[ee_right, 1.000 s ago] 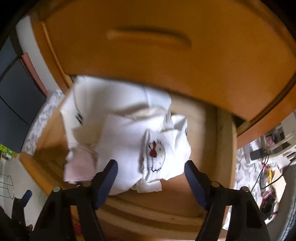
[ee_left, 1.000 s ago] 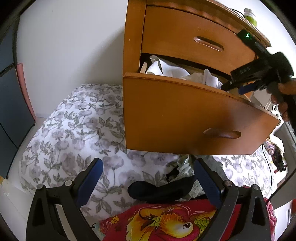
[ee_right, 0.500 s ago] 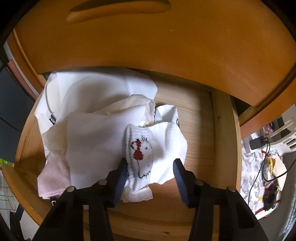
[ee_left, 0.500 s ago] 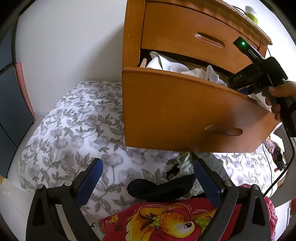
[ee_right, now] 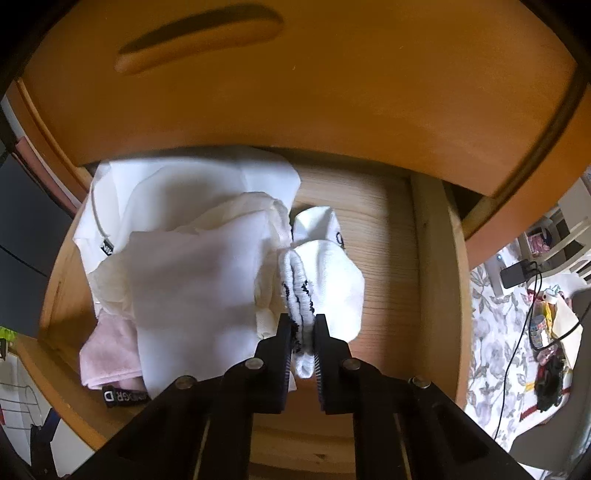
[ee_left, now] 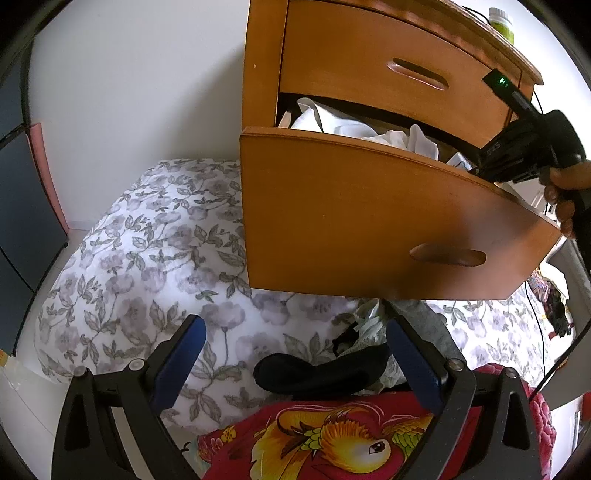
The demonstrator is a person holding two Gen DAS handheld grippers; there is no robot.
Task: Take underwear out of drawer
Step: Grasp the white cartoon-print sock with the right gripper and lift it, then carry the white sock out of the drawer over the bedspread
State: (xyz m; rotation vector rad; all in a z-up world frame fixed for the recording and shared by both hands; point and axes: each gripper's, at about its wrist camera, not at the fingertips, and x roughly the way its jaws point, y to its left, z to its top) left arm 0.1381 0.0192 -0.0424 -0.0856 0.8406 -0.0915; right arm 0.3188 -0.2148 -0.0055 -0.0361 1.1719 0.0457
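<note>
The lower wooden drawer (ee_left: 369, 218) stands pulled out, with white garments (ee_left: 354, 129) showing over its front. In the right wrist view, my right gripper (ee_right: 303, 332) is shut on a small white garment with a ribbed edge and a black print (ee_right: 325, 280), inside the drawer (ee_right: 388, 206). Beside it lies a pile of white underwear (ee_right: 192, 258) over a pink piece (ee_right: 107, 350). My left gripper (ee_left: 295, 354) hangs open below the drawer, over the bed, holding nothing. The right gripper's body (ee_left: 528, 151) appears at the drawer's right end, held by a hand (ee_left: 565, 192).
A floral bedcover (ee_left: 147, 258) spreads under the drawer, with a black item (ee_left: 317, 369), crumpled clothes (ee_left: 369, 321) and a red bird-print cloth (ee_left: 332, 439) on it. The shut upper drawer (ee_left: 388, 70) overhangs. A green bottle (ee_left: 502, 22) stands on top. Cables (ee_right: 532, 302) trail at right.
My right gripper has closed from open onto the small white printed garment, bunching it between the fingers. My left gripper has stayed open in about the same place.
</note>
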